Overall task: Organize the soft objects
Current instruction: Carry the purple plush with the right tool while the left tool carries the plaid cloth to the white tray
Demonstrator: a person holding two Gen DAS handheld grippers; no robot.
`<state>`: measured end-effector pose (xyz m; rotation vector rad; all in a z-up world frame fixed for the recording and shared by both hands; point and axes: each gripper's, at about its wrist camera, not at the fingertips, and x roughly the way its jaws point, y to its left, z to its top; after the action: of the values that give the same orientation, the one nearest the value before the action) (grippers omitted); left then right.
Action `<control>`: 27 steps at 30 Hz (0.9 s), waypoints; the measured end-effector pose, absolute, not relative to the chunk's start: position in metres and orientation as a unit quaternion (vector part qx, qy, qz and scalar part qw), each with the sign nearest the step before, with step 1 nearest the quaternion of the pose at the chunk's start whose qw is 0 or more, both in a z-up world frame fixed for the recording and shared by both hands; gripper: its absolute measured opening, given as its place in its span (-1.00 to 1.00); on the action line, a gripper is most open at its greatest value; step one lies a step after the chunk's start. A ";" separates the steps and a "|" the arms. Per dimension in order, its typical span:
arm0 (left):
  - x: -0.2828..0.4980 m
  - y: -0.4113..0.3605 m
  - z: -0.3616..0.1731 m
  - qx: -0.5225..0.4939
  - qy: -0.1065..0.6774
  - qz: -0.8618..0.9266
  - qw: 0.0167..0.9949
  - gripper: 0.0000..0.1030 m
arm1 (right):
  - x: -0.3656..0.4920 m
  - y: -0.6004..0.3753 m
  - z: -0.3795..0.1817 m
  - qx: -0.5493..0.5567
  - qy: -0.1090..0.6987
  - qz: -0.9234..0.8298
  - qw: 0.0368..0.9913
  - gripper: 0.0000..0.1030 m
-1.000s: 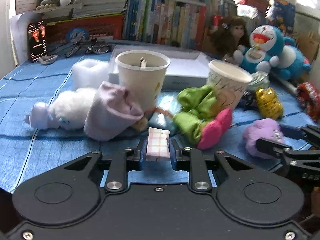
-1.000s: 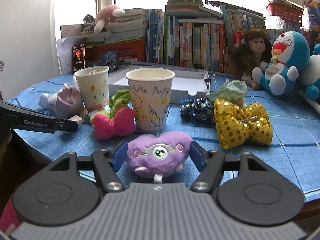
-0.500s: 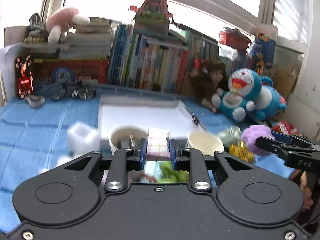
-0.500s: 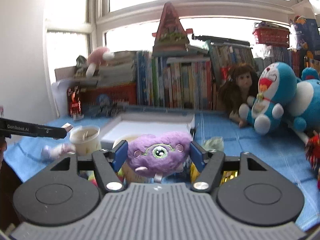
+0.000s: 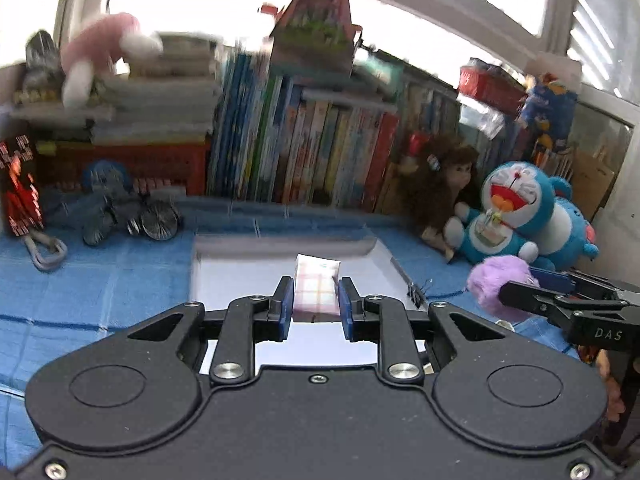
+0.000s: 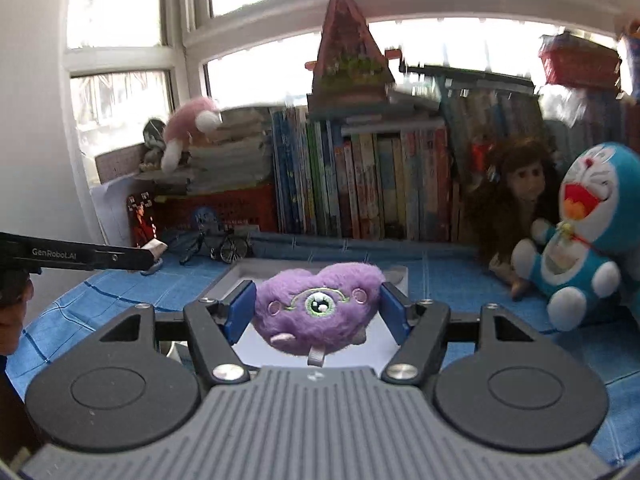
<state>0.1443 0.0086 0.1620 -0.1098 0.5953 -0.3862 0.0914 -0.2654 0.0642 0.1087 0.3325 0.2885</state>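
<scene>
White and shallow, one tray (image 5: 384,258) lay on the blue cloth (image 5: 100,280); what showed of its floor was bare. Two soft things were held above it, one per gripper. The left gripper (image 5: 313,300) was clenched on a plaid pad (image 5: 315,288). The right gripper (image 6: 318,306) grasped a purple plush (image 6: 320,308), its blue pads pressing both sides. Behind stood two blue cat toys (image 5: 504,208) and one brown doll (image 5: 436,184). A second before, both grippers sat low among two paper cups and scattered toys on the cloth; now these were out of view.
</scene>
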 end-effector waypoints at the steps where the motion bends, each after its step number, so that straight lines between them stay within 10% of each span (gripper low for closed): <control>1: 0.157 0.008 0.158 -0.060 0.308 -0.190 0.930 -0.57 | 0.103 -0.265 0.064 0.059 0.180 0.148 0.971 0.34; 27: 0.299 -0.019 0.059 -0.051 0.521 -0.145 0.839 -0.57 | 0.248 -0.231 0.006 0.048 0.390 0.147 0.908 0.35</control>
<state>0.2989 -0.0193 0.0586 -0.1073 1.1025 -0.3076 0.2480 -0.2306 0.0060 0.0985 0.8047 0.3040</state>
